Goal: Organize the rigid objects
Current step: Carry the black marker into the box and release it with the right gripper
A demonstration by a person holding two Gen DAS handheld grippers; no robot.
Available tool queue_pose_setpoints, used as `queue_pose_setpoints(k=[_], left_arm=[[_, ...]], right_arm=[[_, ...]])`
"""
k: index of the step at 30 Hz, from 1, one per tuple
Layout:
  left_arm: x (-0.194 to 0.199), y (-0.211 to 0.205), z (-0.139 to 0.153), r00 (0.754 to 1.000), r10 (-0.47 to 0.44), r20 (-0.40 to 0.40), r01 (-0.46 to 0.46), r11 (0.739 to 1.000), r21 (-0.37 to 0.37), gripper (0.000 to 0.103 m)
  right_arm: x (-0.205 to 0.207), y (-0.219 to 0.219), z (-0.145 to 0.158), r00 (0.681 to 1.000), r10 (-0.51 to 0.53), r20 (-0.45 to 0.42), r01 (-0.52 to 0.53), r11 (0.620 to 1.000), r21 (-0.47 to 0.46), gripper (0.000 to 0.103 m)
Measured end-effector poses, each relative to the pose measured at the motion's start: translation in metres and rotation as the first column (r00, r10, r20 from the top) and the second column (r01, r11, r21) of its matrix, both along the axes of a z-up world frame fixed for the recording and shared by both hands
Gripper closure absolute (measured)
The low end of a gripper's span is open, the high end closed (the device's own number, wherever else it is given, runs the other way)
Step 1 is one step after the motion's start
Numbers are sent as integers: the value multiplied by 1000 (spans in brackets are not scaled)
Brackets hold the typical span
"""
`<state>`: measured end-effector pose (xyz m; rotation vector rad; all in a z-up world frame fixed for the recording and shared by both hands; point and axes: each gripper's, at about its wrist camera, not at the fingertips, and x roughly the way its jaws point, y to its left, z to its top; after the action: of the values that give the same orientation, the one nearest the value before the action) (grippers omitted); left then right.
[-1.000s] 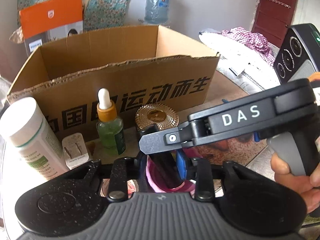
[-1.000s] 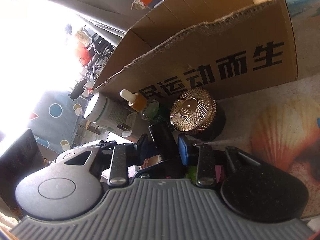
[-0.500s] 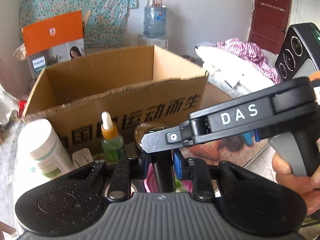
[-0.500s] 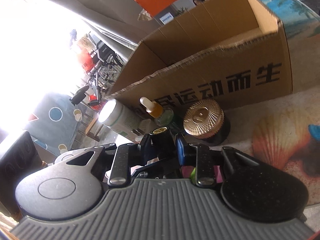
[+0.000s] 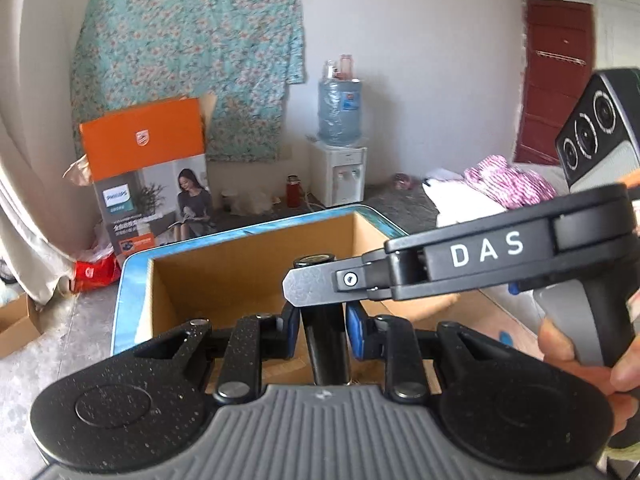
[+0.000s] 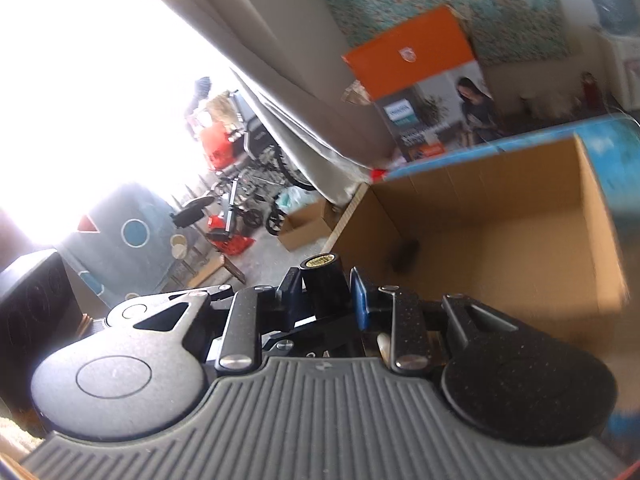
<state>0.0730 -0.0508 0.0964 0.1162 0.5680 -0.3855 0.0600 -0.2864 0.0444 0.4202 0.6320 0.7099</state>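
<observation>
raised since the earlier frames: dark cylindrical bottle [image 5: 325, 336] now up over the open cardboard box [image 5: 224, 280], no longer down among the items on the bench in front of the box. pinched upright between the blue pads of the left gripper [image 5: 322, 334], jaws closed on its body, gold-rimmed cap [image 5: 315, 259] poking out above. same bottle [image 6: 325, 285] seen in the right wrist view clamped between the blue pads of the right gripper [image 6: 326, 300], jaws likewise closed on it, gold-topped cap [image 6: 319, 260] showing. crossing just in front of the bottle in the left view, a black finger marked "das" [image 5: 486, 246], belonging to the right gripper, with the hand [image 5: 582, 364] wrapped around its grey handle at the right edge. below and beyond, brown inside walls of the box [image 6: 500, 216] with a dark blurred object [image 6: 406, 254] lying on its floor near the left wall. blue bench edge [image 5: 120, 292] framing the box. farther out, orange and grey philips carton [image 5: 148, 172], water dispenser [image 5: 340, 148], floral cloth [image 5: 188, 60] on the wall, red door [image 5: 556, 80].
</observation>
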Motion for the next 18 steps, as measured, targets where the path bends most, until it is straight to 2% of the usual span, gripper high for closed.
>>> queue_pose_setpoints(k=[4, 8, 12, 17, 18], left_arm=[[44, 15, 7, 997, 47, -65, -47, 999, 1, 77], [92, 30, -16, 978, 83, -192, -83, 996, 9, 77], [118, 41, -49, 943, 118, -310, -115, 993, 26, 77], [129, 51, -73, 907, 147, -394, -137, 989, 53, 75], [129, 53, -76, 901, 148, -408, -136, 989, 59, 71]], right_arm=[[56, 13, 8, 997, 48, -60, -47, 999, 19, 78], [114, 29, -14, 975, 93, -201, -92, 996, 19, 78], [152, 45, -62, 922, 122, -367, -126, 992, 14, 78], [173, 62, -104, 848, 164, -505, -177, 984, 23, 78], [178, 65, -110, 833, 169, -527, -187, 982, 19, 78]])
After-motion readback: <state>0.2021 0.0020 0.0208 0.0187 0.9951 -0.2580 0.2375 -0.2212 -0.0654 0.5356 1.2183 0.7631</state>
